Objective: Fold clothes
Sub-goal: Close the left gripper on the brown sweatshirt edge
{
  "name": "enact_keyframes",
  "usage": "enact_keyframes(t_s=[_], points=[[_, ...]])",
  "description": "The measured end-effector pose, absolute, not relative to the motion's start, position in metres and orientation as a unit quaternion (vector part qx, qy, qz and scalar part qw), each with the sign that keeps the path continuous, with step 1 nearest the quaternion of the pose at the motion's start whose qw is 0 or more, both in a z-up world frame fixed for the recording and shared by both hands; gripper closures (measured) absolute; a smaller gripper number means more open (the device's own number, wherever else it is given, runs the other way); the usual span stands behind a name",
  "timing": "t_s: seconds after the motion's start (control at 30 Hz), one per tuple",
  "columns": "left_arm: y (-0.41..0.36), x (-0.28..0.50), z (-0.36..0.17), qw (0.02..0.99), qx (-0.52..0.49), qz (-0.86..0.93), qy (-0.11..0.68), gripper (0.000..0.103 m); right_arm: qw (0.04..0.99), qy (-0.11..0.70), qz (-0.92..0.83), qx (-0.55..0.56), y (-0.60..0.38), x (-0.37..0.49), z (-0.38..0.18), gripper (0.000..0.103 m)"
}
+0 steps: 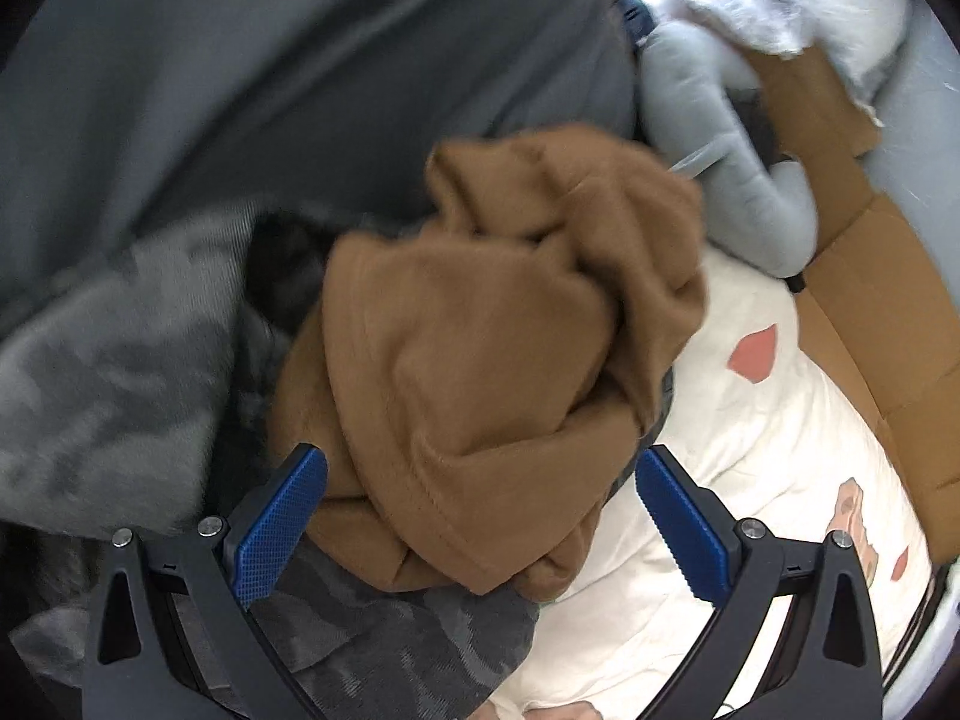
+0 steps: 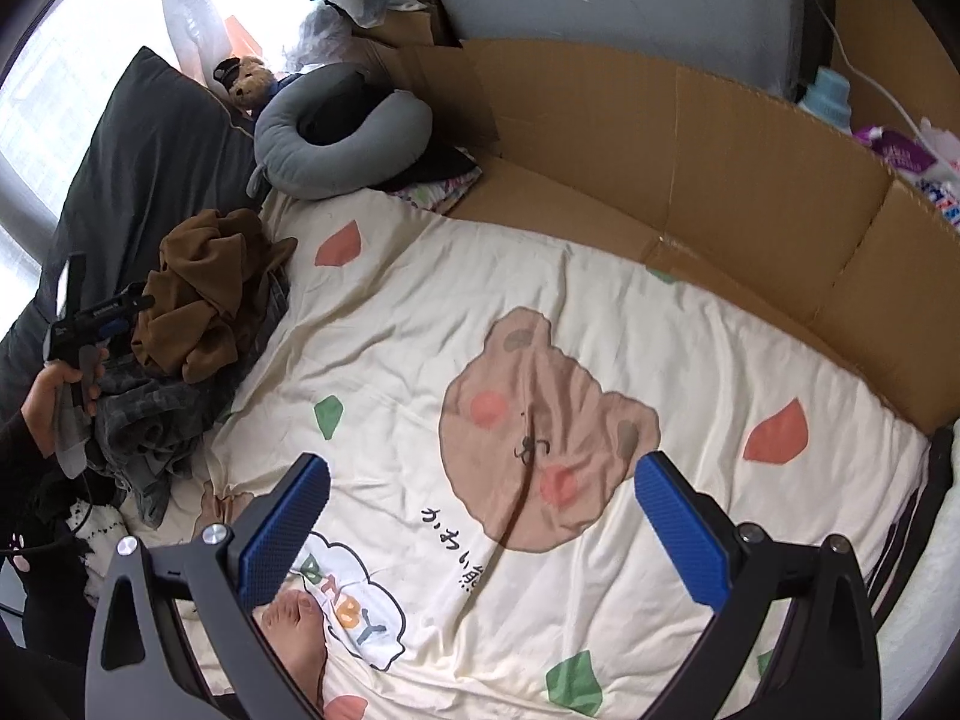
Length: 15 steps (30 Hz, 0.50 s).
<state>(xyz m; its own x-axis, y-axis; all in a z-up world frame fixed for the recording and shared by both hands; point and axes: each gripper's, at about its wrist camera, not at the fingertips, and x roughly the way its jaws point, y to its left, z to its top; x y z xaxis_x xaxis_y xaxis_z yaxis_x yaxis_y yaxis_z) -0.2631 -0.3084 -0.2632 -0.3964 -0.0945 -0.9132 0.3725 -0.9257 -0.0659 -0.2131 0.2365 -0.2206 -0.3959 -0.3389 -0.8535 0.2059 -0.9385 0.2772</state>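
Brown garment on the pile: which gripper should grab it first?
Left. The left gripper is open, its blue fingers either side of the brown garment. The right gripper hangs open over bare quilt, away from the pile.

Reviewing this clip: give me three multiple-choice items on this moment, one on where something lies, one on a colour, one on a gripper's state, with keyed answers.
1. Where does the brown garment lie?
A. on the cardboard
B. on a grey camouflage garment at the quilt's edge
C. inside the neck pillow

2. What colour is the neck pillow?
A. grey
B. red
C. green

3. How is the left hand-held gripper set?
A. shut on the brown garment
B. shut on nothing
C. open, with its fingers either side of the brown garment

Answers:
1. B: the right wrist view shows the heap beside the cream quilt.
2. A: plainly grey in both views.
3. C: the blue pads stand wide apart.
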Motion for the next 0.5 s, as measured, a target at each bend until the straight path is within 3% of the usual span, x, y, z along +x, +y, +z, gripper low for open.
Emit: enact_keyframes(t_s=[0.43, 0.47, 0.5], points=[[-0.301, -0.259, -0.289, 0.163, 0.53, -0.826, 0.1, 0.001, 0.144, -0.08, -0.828, 0.536, 0.258, -0.206, -0.251, 0.001], [-0.299, -0.259, -0.29, 0.159, 0.527, -0.829, 0.097, 0.008, 0.143, -0.081, -0.827, 0.537, 0.258, -0.206, -0.253, 0.001], [-0.298, -0.259, -0.291, 0.157, 0.528, -0.83, 0.09, 0.027, 0.144, -0.082, -0.827, 0.537, 0.259, -0.205, -0.256, 0.001]])
